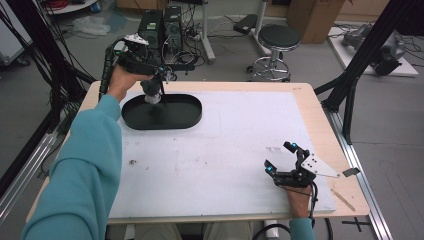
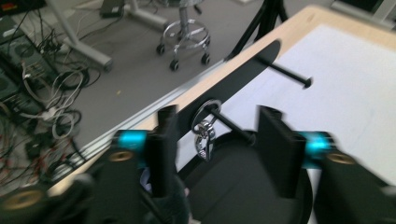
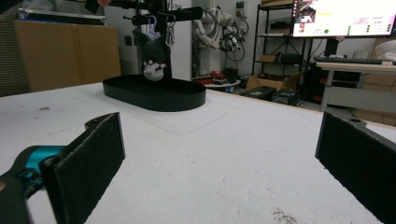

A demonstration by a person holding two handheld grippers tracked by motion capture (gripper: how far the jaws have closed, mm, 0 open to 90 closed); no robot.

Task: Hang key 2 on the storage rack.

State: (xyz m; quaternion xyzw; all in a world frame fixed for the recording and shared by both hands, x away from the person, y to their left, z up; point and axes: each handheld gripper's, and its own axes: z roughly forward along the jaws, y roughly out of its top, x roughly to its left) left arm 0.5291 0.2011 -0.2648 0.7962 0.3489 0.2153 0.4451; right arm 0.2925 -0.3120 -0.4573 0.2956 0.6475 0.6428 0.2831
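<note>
the little toy keychain (image 3: pixel 154 65) hung from a peg on the black stand (image 3: pixel 164 42), over the black oval tray (image 1: pixel 180 116) at the far left of the table (image 1: pixel 310 105). in the left gripper view its silver ring (image 2: pixel 205 109) sat around the peg, with a metal clip (image 2: pixel 204 140) dangling under it. the left gripper (image 1: pixel 156 80) was right at the toy, with its jaws apart and nothing held between them. the right gripper (image 1: pixel 282 159) rested well away at the near right of the table, wide open too, holding nothing. if the left gripper bumped the peg, the ring could slide off and the toy could drop into the tray.
</note>
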